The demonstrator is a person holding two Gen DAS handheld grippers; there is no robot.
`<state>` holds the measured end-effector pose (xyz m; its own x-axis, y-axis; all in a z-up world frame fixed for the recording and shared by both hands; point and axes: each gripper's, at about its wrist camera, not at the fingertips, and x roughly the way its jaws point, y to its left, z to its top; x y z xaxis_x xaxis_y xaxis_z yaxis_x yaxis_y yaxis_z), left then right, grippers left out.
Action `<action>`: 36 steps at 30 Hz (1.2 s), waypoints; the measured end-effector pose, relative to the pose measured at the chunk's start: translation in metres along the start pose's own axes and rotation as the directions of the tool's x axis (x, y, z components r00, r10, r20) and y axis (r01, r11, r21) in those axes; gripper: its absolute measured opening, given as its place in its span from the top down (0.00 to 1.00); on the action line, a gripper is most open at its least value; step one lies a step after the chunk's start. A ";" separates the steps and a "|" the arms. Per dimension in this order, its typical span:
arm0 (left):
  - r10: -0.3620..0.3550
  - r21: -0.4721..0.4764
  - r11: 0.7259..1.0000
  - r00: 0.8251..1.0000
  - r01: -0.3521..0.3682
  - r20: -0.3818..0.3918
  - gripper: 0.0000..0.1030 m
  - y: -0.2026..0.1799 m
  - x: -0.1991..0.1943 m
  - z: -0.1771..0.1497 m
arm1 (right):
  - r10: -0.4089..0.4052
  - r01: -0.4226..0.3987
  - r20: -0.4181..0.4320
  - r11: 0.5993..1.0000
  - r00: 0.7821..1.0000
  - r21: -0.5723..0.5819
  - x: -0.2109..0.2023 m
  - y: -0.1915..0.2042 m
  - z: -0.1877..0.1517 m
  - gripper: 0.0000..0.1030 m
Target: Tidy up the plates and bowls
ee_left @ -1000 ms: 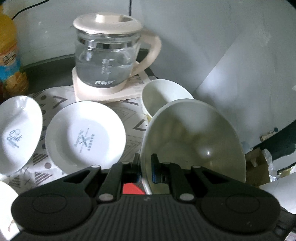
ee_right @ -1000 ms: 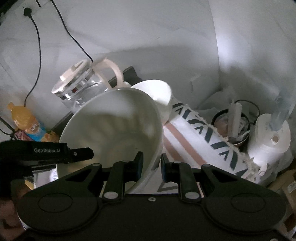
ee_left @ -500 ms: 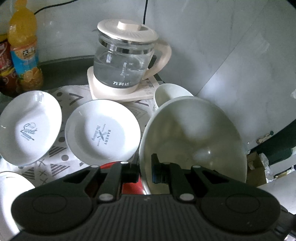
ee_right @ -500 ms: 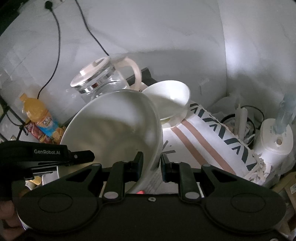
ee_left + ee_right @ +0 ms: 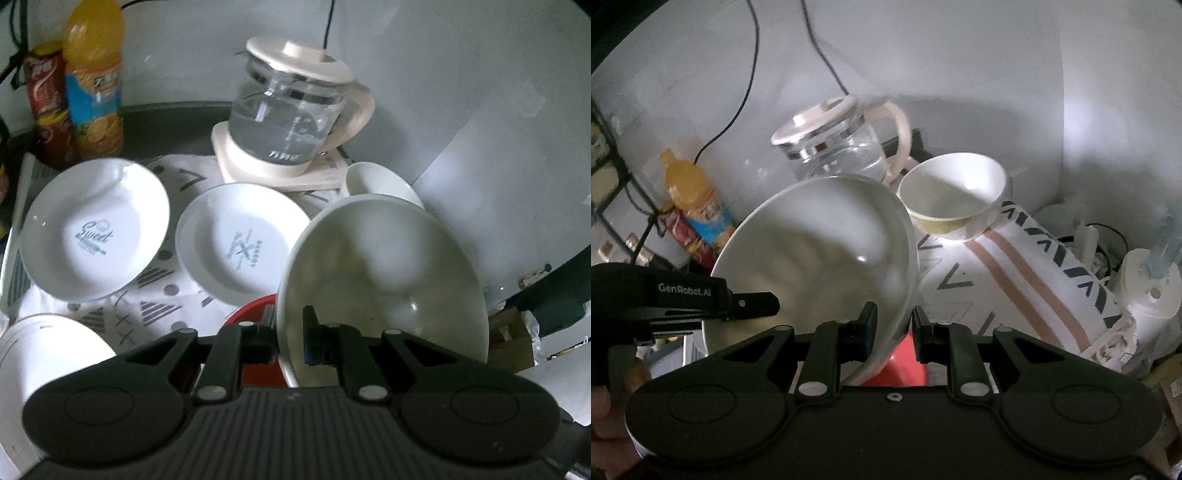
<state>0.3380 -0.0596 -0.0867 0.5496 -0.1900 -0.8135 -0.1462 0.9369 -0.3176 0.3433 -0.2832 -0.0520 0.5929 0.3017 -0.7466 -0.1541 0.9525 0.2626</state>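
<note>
Both grippers hold one large white bowl [image 5: 384, 280] in the air, tilted. My left gripper [image 5: 289, 338] is shut on its left rim. My right gripper [image 5: 894, 328] is shut on its right rim, where the bowl [image 5: 820, 258] fills the middle of the right wrist view. A smaller white bowl [image 5: 951, 195] stands behind it on the cloth; it also shows in the left wrist view [image 5: 380, 182]. Two white plates with printed words, one [image 5: 96, 229] at left and one [image 5: 240, 247] in the middle, lie on the patterned cloth. A third white plate [image 5: 40, 362] is at the lower left. Something red [image 5: 251, 314] lies under the big bowl.
A glass kettle [image 5: 291, 122] with a cream lid stands on its base at the back. An orange drink bottle [image 5: 94, 81] and a red can [image 5: 48, 99] stand at the back left. A paper roll [image 5: 1148, 295] and clutter sit at the right by the wall.
Both grippers have lifted and drawn back with the big bowl. More of the table shows: the bottle, the can, the third plate and the red thing below.
</note>
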 end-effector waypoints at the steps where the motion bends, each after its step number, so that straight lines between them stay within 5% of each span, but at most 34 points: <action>1: 0.000 -0.006 1.000 1.000 0.000 -0.006 0.90 0.004 0.000 -0.002 | 0.000 0.000 -0.006 1.000 1.000 -0.009 0.001 0.003 -0.001 0.80; 36: -0.030 -0.088 0.996 0.988 0.016 -0.154 0.87 0.048 0.041 -0.044 | -0.104 0.081 -0.197 0.989 0.975 -0.123 0.036 0.028 -0.043 0.77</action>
<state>0.3178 -0.0354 -0.1568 0.4202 -0.2609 -0.8691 -0.2088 0.9042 -0.3725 0.3262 -0.2441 -0.0980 0.4387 0.2033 -0.8753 -0.2017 0.9715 0.1246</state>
